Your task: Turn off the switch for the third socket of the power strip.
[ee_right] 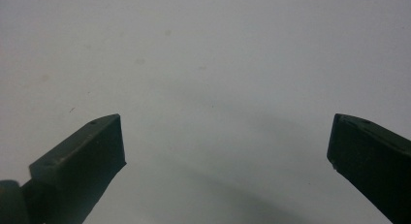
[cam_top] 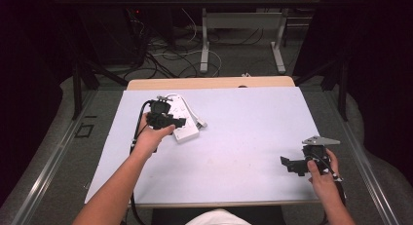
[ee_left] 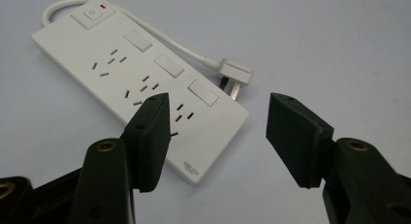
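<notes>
A pale counter [cam_top: 229, 137] stands in a dark room with cables on the floor behind it. The left tongs [ee_left: 218, 122] hover over the near end of the white power strip [ee_left: 121, 73], jaws apart, nothing between them. The right tongs [ee_right: 225, 151] are held low over bare counter, wide apart. The print on the strip is too small to read.

White power strip [cam_top: 182, 119] lies on the table [cam_top: 243, 137].

I'm seeing a smooth, glossy white plastic power strip [ee_left: 140, 88] lying at eleven o'clock on the matt pale table sheet [ee_left: 315, 40]; the left gripper [ee_left: 218, 132] pads are looking matt black.
</notes>
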`<state>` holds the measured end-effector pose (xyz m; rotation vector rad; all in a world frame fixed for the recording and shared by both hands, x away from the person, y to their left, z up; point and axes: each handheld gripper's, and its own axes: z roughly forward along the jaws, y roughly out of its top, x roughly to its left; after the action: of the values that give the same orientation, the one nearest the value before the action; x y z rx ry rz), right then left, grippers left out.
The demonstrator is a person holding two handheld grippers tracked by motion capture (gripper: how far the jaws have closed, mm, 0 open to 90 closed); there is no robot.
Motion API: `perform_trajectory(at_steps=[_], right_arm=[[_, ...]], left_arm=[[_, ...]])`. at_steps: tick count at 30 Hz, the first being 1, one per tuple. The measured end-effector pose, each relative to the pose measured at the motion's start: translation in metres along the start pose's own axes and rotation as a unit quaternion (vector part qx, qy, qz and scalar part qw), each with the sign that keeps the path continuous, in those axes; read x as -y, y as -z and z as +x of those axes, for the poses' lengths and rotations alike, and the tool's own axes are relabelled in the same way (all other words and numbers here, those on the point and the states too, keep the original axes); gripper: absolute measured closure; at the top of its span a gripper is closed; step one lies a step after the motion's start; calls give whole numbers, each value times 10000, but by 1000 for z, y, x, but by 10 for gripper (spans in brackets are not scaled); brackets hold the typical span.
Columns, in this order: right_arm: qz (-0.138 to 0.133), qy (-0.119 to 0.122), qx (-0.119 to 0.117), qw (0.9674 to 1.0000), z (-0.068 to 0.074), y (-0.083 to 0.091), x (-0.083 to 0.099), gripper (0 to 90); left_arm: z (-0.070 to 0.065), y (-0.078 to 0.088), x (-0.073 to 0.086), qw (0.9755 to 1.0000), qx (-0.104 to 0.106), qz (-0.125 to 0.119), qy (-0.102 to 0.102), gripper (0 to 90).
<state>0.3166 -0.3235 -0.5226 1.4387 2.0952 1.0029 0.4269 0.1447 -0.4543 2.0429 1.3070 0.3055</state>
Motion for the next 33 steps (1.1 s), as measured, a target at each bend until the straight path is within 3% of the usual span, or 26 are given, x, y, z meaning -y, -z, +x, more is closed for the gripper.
perform_trajectory(at_steps=[8,15,20,33], right_arm=[[9,5,-20,10000,0,0,0,0],[-9,10,-21,10000,0,0,0,0],[1,13,-11,10000,1,1,0,0],[-4,-1,-23,10000,1,1,0,0]], left_arm=[[12,15,14,9999,94,-56,131,393],[22,30,26,9996,-28,-199,198,377],[27,37,34,9994,-153,-231,207,320],[40,47,58,9991,-174,-213,335,157]])
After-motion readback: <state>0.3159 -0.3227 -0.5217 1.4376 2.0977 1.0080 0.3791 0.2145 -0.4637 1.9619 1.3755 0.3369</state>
